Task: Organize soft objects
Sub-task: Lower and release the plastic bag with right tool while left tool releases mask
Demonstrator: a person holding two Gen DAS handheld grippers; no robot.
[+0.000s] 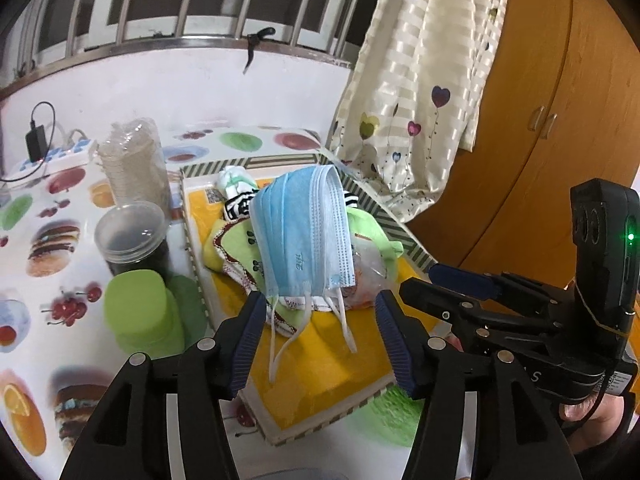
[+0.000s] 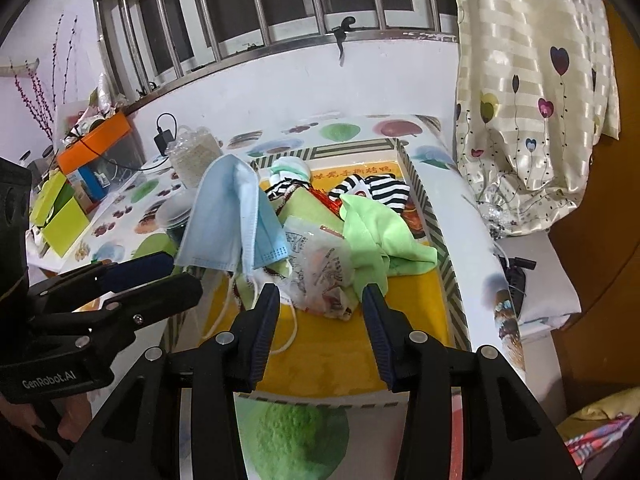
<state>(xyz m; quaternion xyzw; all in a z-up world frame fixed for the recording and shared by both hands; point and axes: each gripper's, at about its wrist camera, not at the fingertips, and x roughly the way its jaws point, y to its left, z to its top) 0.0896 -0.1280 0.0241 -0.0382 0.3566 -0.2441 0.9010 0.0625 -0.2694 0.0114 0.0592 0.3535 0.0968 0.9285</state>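
A light blue face mask [image 1: 304, 232] [image 2: 228, 216] lies draped over a pile of soft things in a tray [image 1: 196, 264] [image 2: 436, 240] with a yellow floor and a striped rim. Its white ear loops hang down toward me. Under it are a green cloth [image 1: 236, 244] [image 2: 372, 232], striped socks [image 2: 380, 190] and a crinkled plastic bag [image 2: 320, 264]. My left gripper [image 1: 320, 304] [image 2: 160, 276] is open just in front of the mask's lower edge, with nothing pressed between its pads. My right gripper [image 2: 321, 294] [image 1: 440, 280] is open too, above the tray before the plastic bag.
Left of the tray stand a clear lidded jar [image 1: 132, 236], a green container [image 1: 140, 312], a stack of plastic cups [image 1: 134, 160] and a power strip [image 1: 48, 156]. A heart-patterned curtain [image 1: 420, 80] and a wooden cabinet [image 1: 560, 120] are on the right.
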